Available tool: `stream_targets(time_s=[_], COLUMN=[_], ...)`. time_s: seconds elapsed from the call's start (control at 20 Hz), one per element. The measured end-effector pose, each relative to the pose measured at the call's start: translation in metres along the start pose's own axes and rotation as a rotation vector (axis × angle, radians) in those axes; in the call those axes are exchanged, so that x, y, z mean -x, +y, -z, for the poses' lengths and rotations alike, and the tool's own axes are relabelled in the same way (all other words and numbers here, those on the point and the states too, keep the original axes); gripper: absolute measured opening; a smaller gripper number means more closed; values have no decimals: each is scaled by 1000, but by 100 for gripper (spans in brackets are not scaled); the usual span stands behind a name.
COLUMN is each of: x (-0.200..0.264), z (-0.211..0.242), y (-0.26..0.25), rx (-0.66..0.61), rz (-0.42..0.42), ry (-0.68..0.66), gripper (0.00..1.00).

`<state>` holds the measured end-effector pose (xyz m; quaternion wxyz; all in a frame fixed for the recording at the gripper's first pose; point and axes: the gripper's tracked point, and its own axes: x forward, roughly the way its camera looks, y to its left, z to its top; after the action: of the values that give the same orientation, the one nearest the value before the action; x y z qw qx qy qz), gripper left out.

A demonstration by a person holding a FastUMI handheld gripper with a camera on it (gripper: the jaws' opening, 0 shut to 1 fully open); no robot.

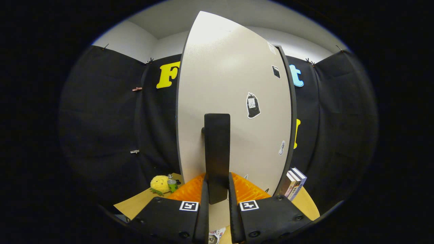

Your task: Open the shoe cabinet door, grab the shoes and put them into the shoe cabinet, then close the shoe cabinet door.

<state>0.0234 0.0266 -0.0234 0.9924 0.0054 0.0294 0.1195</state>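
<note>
The shoe cabinet door [230, 95] stands right ahead of the tool, a tall pale panel with a dark edge down its right side. On its face are several small stickers [253, 105]; the largest is dark with a white outline, and whatever is printed on it is too small to read. A long black handle [217, 152] runs upright on the door. The tool [217, 200] is clamped on the lower end of this handle, one finger pressing each side. Each finger carries a square black-and-white marker tag [189, 205]. The wooden desk [135, 205] lies below. Books [295, 182] stand just right of the door's foot. A yellow plush toy [160, 184] sits left of it, a small green bottle [172, 184] touching it. A shoe [215, 236] peeks up beneath the fingers.
</note>
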Motion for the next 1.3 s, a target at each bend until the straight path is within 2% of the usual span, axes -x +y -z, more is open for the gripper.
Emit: stream_targets(time_s=[0.6, 0.9, 1.0, 1.05, 1.3], x=[44, 53, 58, 57, 66], z=[-3, -3, -4, -4, -5], y=[-55, -88, -104, -110, -137], rx=[-7, -36, -45, -51, -42], rz=[59, 125, 170, 176, 210], ry=[-25, -34, -41, -47, -71], gripper=[28, 28, 27, 23, 23])
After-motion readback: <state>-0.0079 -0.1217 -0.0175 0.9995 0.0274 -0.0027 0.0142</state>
